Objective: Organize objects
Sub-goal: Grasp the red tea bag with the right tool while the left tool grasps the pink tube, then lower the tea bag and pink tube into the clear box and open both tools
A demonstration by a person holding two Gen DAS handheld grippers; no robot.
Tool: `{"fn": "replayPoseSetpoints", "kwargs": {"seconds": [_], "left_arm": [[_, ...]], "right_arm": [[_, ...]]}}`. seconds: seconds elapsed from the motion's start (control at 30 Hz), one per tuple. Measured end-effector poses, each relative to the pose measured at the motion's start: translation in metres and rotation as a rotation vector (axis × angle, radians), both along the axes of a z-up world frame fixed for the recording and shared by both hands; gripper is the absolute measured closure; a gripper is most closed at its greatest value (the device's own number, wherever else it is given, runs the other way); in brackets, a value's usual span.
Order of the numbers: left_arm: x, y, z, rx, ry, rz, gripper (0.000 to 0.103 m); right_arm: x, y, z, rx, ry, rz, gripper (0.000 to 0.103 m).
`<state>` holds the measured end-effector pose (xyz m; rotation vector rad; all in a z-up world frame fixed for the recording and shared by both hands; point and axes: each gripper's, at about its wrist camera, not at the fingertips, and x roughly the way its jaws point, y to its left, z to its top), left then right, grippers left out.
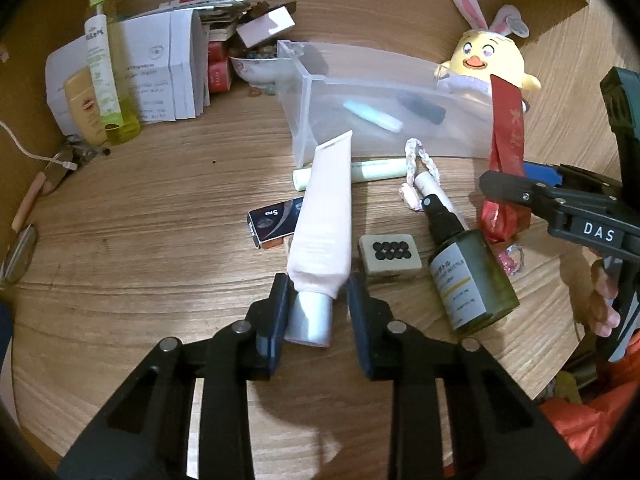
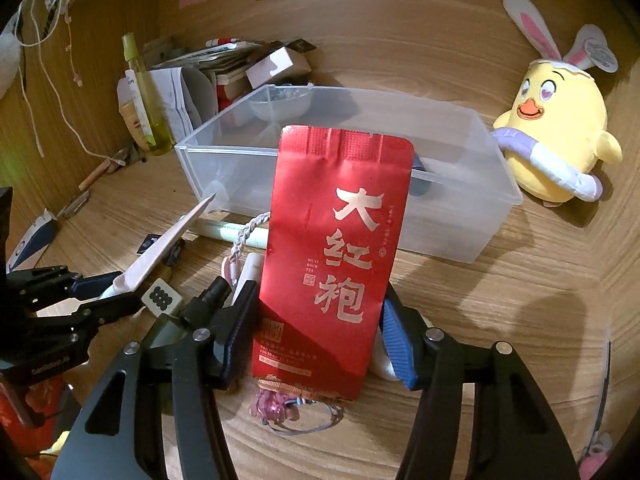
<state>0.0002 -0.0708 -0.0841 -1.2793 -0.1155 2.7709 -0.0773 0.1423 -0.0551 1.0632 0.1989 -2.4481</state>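
i work over a wood-grain counter (image 1: pixel 160 216) boxed in by wooden walls, with a clear plastic bin (image 2: pixel 460 216) in the middle, a yellow plush chick (image 2: pixel 556 132) off to one side and papers and bottles heaped in the back corner. my left tongs (image 1: pixel 318 300) are clamped on the pink tube (image 1: pixel 324 224) at its grey cap end, long axis pointing away toward the bin. my right tongs (image 2: pixel 316 332) grip the red tea pouch (image 2: pixel 336 256) upright by its side edges, just in front of the bin.
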Motion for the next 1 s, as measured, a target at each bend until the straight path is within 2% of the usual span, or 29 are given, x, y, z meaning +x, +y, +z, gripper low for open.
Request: {"fn": "replayPoseSetpoints", "kwargs": {"seconds": [0.5,0.8,1.0], "left_arm": [[0.019,0.005,0.046,0.009,0.147,0.033,0.074],[0.011,0.018,0.075,-0.002,0.237,0.016,0.074],[-0.009,0.028,0.082,-0.015,0.244,-0.003,0.074]], "right_arm": [[0.014,0.018,0.034,-0.058,0.093,-0.033,0.049],[0.013,0.032,0.051,-0.092,0.142,-0.054,0.049],[0.0,0.039,0.058,-0.107,0.154,-0.084,0.049]]}}
